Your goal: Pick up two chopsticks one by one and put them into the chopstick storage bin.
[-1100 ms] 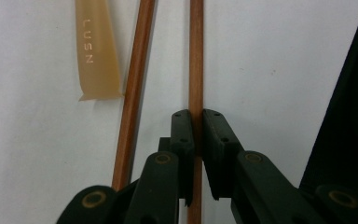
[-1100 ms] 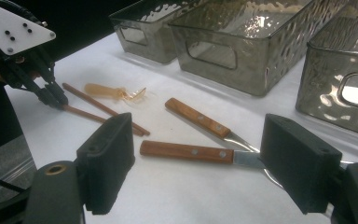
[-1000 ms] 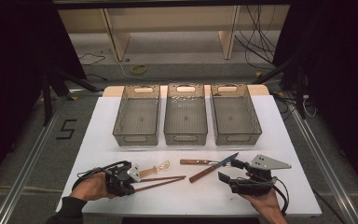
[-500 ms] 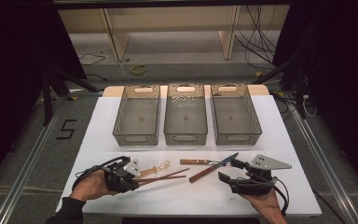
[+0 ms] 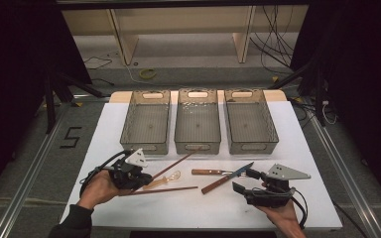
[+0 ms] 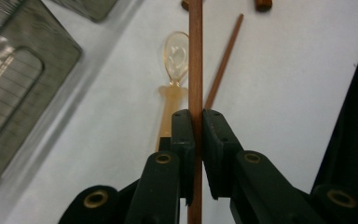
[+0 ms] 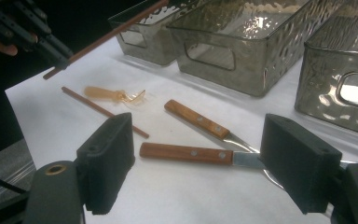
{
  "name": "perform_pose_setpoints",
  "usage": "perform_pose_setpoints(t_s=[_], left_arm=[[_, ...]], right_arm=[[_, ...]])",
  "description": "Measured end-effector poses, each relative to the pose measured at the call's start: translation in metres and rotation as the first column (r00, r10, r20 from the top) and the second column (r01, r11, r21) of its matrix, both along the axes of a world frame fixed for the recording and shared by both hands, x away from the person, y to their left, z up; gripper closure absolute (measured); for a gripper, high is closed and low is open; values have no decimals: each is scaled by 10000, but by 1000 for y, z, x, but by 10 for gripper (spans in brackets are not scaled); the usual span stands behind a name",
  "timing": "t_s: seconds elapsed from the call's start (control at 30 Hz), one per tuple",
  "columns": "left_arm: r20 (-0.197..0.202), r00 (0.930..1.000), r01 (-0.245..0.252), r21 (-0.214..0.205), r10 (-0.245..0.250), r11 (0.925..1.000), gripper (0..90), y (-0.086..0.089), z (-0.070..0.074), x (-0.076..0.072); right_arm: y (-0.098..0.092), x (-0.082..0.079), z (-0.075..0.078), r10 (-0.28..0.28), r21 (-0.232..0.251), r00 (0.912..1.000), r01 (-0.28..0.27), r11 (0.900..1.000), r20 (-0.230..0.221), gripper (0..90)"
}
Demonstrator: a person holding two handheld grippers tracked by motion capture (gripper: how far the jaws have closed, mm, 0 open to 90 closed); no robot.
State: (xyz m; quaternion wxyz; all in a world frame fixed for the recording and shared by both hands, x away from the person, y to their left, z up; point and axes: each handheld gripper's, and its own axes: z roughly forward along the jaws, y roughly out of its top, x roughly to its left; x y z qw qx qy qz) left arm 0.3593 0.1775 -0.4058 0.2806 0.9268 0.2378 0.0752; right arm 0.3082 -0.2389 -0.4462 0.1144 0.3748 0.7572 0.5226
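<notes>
Left gripper (image 6: 195,122) clamps a chopstick (image 6: 195,56), apparently lifted off the tabletop (image 5: 307,148) near its front-left corner. Right gripper (image 7: 196,158), jaws wide apart, faces two knives (image 7: 189,153) near the front edge.

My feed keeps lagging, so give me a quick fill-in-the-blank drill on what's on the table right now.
1. The left claw is shut on one ____.
2. The right claw hangs ____ above two wooden-handled knives.
3. Across the back of the table stand ____ clear bins.
4. Between the two chopsticks lies a clear amber ____.

Missing words: chopstick; open; three; spoon
</notes>
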Motion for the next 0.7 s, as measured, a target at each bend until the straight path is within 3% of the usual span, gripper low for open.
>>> perform_pose_setpoints(t_s=[0.4, 0.63, 0.7], left_arm=[[391, 9978, -516, -668, 543, 9964, 828, 1, 16, 17], [492, 9937, -948, -1063, 1005, 9898, 828, 5, 19, 27], [546, 9906, -1174, -1269, 1252, 9849, 828, 7, 21, 32]], right_arm=[[-1, 0, 0, -78, 52, 10000, 78, 10000, -17, 266], [-1, 1, 0, -86, 112, 10000, 86, 9999, -7, 267], [-2, 1, 0, -94, 124, 10000, 94, 9999, 1, 266]])
